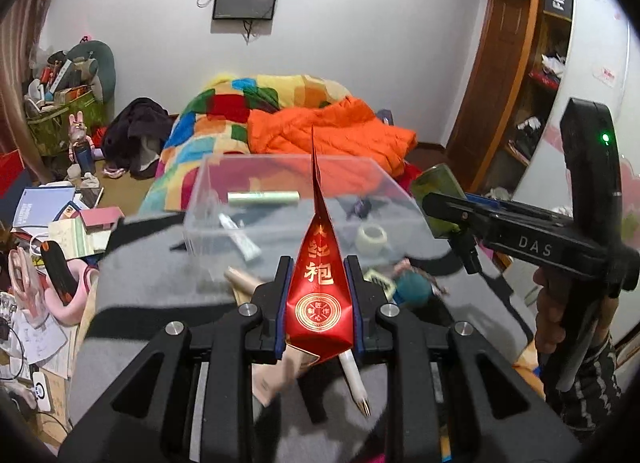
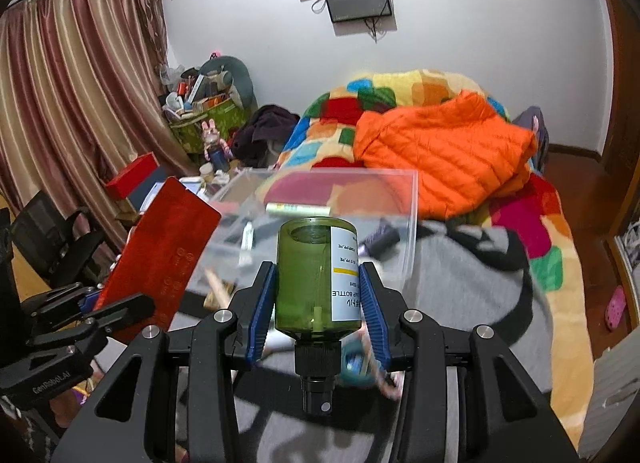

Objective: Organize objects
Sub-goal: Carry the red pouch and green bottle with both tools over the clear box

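Note:
My left gripper [image 1: 319,269] is shut on a red foil packet [image 1: 319,295] with gold characters, held edge-on and pointing up. In the right wrist view that red foil packet [image 2: 160,251] shows flat at the left. My right gripper [image 2: 318,275] is shut on a green pump bottle [image 2: 314,279] with a white label, cap toward the camera. The green pump bottle [image 1: 438,195] also shows in the left wrist view, in the right gripper [image 1: 448,203]. A clear plastic box [image 1: 288,203] stands ahead on the grey cloth, holding a pale tube [image 1: 264,197], a small white tube [image 1: 240,237] and a dark item.
On the grey cloth [image 1: 160,283] lie a tape roll [image 1: 373,239], a white pen [image 1: 354,379], a teal yarn ball [image 1: 414,289] and a beige stick. Behind lies a bed with a patchwork quilt [image 1: 224,111] and orange jacket [image 1: 332,131]. Clutter fills the left side.

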Demonstrator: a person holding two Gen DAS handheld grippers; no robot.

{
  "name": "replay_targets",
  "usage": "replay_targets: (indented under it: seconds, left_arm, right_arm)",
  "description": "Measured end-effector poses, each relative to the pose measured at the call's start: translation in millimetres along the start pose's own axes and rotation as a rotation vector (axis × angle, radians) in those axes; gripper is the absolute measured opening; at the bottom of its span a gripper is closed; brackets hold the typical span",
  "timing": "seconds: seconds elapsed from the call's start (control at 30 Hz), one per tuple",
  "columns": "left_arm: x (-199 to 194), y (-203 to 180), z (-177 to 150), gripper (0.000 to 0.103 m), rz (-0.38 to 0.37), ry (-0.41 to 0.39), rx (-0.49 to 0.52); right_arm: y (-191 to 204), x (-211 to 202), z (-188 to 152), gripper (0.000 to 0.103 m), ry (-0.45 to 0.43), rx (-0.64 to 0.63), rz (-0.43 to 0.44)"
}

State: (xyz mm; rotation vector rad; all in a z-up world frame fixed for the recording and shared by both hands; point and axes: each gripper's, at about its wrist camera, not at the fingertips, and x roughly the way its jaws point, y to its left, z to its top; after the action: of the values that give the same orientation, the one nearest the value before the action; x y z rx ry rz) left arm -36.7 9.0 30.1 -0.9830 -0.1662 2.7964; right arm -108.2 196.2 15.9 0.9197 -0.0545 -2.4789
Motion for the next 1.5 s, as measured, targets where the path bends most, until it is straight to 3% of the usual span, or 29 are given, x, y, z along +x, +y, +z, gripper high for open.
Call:
replay_targets:
  seconds: [0.4,0.63,0.9,1.17,1.5]
  left_arm:
    - [58,33,50,0.024,0.053,0.04,-0.029]
    - [95,50,64,0.024,0.019,0.094,-0.067]
    - [119,47,73,0.025,0.011,0.124,-0.036]
    - [134,46,64,0.027,-0.042,0.191,-0.042]
    - [116,45,60,0.027,-0.068,0.191,-0.052]
  right_arm:
    - [-5,51,46,0.038,0.029,-0.032,-0.063]
    - [-6,96,49,0.038,0.114,-0.053,-0.079]
    - [2,134,40,0.038,0.202,-0.073,-0.041]
    - [14,149,28,0.038,0.275,-0.127,-0.009]
    - [15,128,29,0.038,0.259,-0.145,-0.005]
